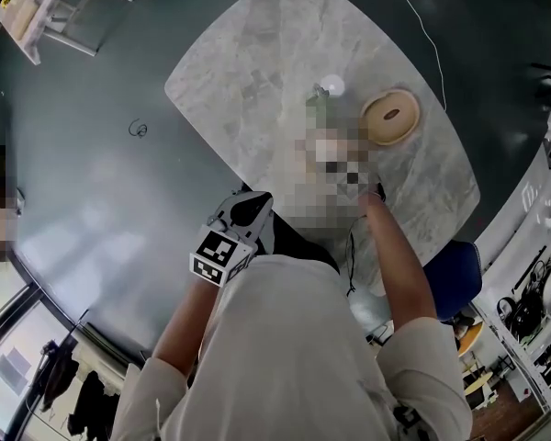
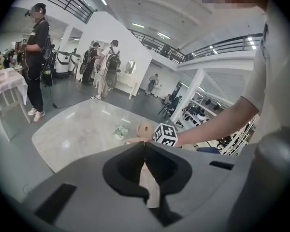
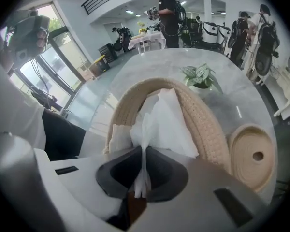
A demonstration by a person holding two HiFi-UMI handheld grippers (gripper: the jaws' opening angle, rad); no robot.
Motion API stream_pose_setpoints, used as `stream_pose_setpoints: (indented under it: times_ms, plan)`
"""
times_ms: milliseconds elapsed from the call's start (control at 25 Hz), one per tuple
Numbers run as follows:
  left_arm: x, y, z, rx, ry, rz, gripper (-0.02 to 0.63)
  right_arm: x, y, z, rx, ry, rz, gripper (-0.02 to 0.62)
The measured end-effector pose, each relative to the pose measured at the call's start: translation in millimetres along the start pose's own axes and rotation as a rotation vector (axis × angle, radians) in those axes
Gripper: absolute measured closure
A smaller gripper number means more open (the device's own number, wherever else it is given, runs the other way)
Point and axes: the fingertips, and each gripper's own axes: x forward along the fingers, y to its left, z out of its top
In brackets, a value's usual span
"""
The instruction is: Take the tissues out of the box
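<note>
Right claw (image 3: 143,154) pinches crumpled white tissue (image 3: 165,124) above woven rope basket (image 3: 209,129)

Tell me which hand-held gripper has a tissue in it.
The right hand-held gripper: its jaws are pinched on a white tissue rising from the woven basket. The left hand-held gripper is shut with nothing between its jaws.

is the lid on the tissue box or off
Off. The round lid lies on the table beside the woven box, whose open top shows tissues. The right gripper pinches one.
</note>
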Motion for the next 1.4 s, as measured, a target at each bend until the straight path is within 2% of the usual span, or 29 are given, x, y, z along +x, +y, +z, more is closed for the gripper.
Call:
stream_pose_setpoints:
  times_ms: [240, 760, 1080, 1400]
  plan:
    - [-5, 2, 5, 0.014, -0.019, 0.004, 0.597, -12, 2, -2, 0.06, -0.07, -0.001, 0.551]
    - [-24, 3, 21, 0.057, -0.068, -0.022, 0.597, -75, -3, 11, 0.227, -0.248, -0.087, 0.551]
    - [-29, -5, 41, 0.114, -0.096, -0.069, 0.597, -137, 4, 22, 0.294, -0.392, -0.181, 0.551]
    - [-29, -13, 63, 0.171, -0.122, -0.127, 0.597, -227, 24, 44, 0.332, -0.607, -0.308, 0.551]
